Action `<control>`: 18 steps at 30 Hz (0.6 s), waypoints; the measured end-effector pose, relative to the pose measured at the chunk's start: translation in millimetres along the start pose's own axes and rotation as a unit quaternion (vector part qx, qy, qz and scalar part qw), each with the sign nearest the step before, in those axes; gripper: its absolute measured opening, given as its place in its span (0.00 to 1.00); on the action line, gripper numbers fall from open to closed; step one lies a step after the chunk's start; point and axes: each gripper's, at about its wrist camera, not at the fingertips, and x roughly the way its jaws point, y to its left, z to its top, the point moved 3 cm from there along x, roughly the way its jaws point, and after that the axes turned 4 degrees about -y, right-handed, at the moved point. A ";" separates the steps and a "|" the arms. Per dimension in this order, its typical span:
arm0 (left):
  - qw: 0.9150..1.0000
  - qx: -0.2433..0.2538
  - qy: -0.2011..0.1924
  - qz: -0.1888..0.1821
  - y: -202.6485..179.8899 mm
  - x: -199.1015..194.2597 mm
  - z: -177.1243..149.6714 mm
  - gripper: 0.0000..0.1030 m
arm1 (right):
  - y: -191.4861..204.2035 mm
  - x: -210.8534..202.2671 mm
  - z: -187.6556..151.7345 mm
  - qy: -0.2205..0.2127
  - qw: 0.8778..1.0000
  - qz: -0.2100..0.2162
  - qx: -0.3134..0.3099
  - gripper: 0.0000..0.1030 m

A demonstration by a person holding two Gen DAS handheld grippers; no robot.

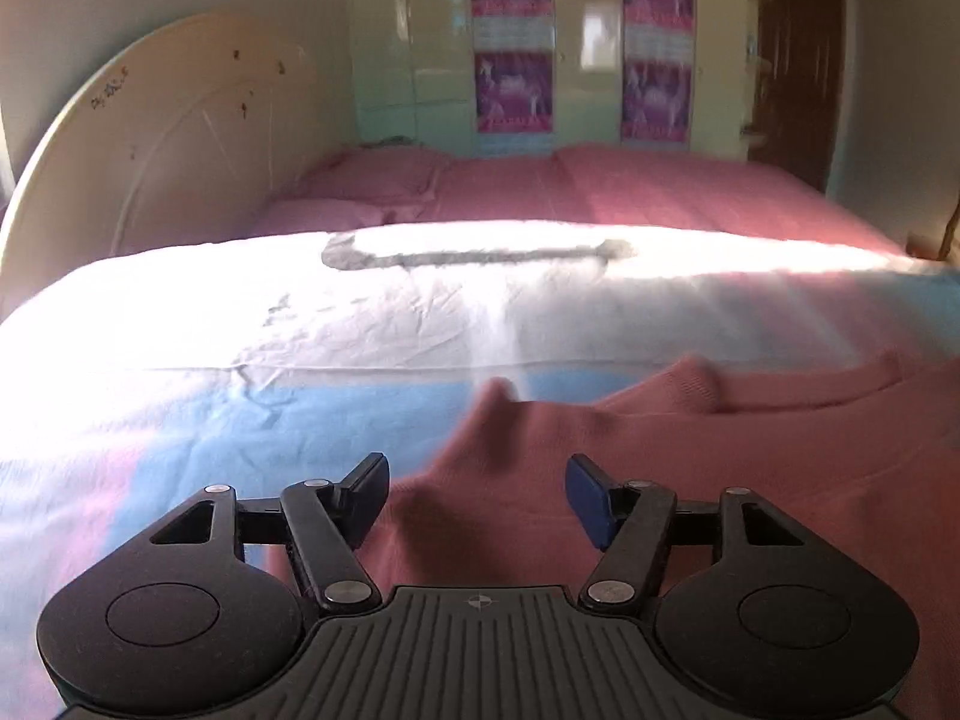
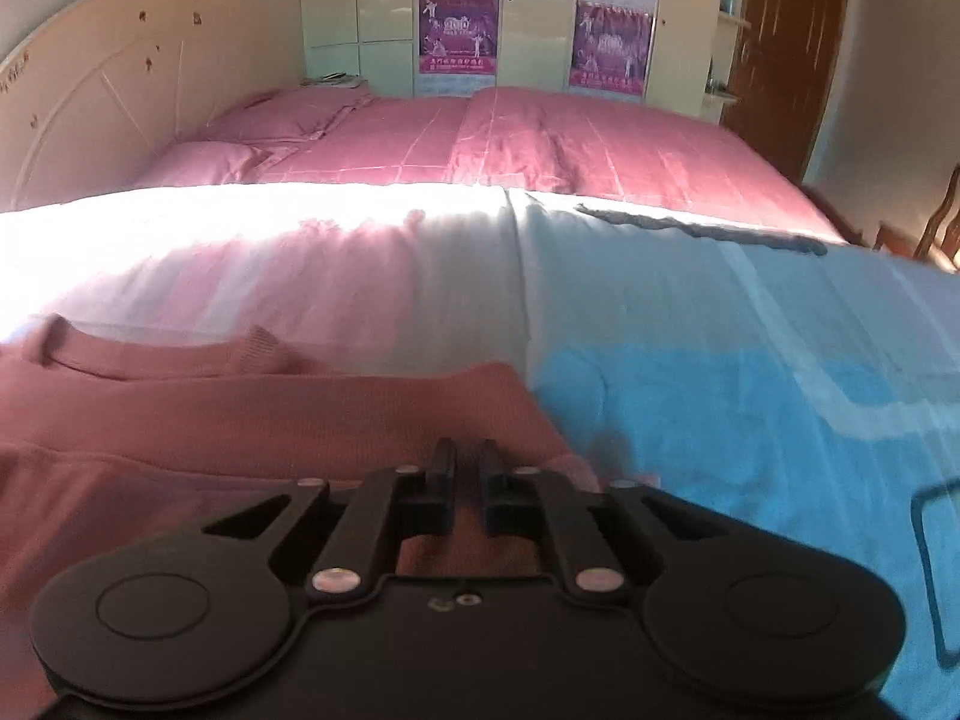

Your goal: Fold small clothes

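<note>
The left gripper (image 1: pixel 476 495) has its jaws standing well apart over the pink sweater (image 1: pixel 690 480), with the knit lying loose in the gap and neither pad pressing on it. The right gripper (image 2: pixel 465 495) has its jaws drawn close, only a narrow slot between them; pink knit shows behind and below that slot, but I cannot tell whether any fold is pinched there.

There is one sweater, spread on the near part of the bed (image 1: pixel 180 330), its ribbed neckline turned toward the far side and its edge ending just beside the blue patch of the sheet (image 2: pixel 750 396). One dark grey strip of cloth (image 1: pixel 474 255) lies farther off in the sunlit band, well apart from the sweater. Beyond it are two pillows (image 2: pixel 264 120), one pale headboard (image 1: pixel 150 138), and a wardrobe (image 2: pixel 540 12) carrying purple posters (image 2: pixel 459 30).
</note>
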 end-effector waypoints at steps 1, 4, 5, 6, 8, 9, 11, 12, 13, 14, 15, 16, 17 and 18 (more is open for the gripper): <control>1.000 -0.003 -0.012 -0.024 -10.4 -12.4 -0.6 0.63 | 8.7 -11.9 0.6 -0.011 1.000 0.022 -0.002 0.29; 0.996 0.015 -0.040 -0.078 -57.1 -56.9 -15.5 0.66 | 46.2 -52.2 -11.6 -0.045 0.994 0.094 -0.030 0.32; 0.994 0.015 -0.043 -0.099 -71.5 -72.1 -25.3 0.66 | 57.8 -63.1 -19.6 -0.046 0.991 0.116 -0.044 0.27; 0.993 0.019 -0.039 -0.113 -83.0 -79.8 -33.6 0.66 | 68.6 -72.4 -30.3 -0.045 0.989 0.129 -0.058 0.27; 0.992 0.044 -0.022 -0.115 -105.2 -79.8 -52.3 0.67 | 88.5 -84.7 -52.7 -0.047 0.984 0.139 -0.096 0.31; 0.993 0.053 -0.001 -0.109 -111.6 -72.1 -60.6 0.67 | 95.7 -83.1 -62.2 -0.038 0.984 0.133 -0.116 0.32; 0.993 0.068 0.003 -0.094 -117.1 -66.6 -69.4 0.70 | 104.3 -73.7 -79.6 -0.033 0.983 0.109 -0.147 0.36; 0.994 0.070 0.004 -0.090 -116.5 -70.9 -66.5 0.70 | 104.7 -75.7 -80.8 -0.039 0.982 0.102 -0.152 0.36; 0.994 0.067 -0.004 -0.087 -113.8 -77.4 -63.8 0.70 | 105.6 -80.8 -80.1 -0.038 0.983 0.096 -0.151 0.34; 0.994 0.059 -0.018 -0.087 -109.0 -85.2 -62.4 0.71 | 105.5 -90.7 -77.4 -0.041 0.985 0.100 -0.136 0.35; 0.995 0.044 -0.019 -0.087 -103.1 -89.0 -63.0 0.71 | 105.9 -99.8 -75.9 -0.049 0.985 0.113 -0.121 0.35; 0.996 0.031 -0.010 -0.081 -98.2 -89.4 -65.7 0.71 | 110.3 -105.1 -76.3 -0.052 0.983 0.126 -0.120 0.33; 0.997 0.024 -0.002 -0.074 -94.5 -90.0 -69.1 0.71 | 118.9 -106.0 -79.6 -0.046 0.982 0.129 -0.134 0.34; 0.998 0.014 0.004 -0.063 -89.0 -91.3 -74.0 0.71 | 125.8 -104.3 -80.9 -0.037 0.981 0.127 -0.144 0.37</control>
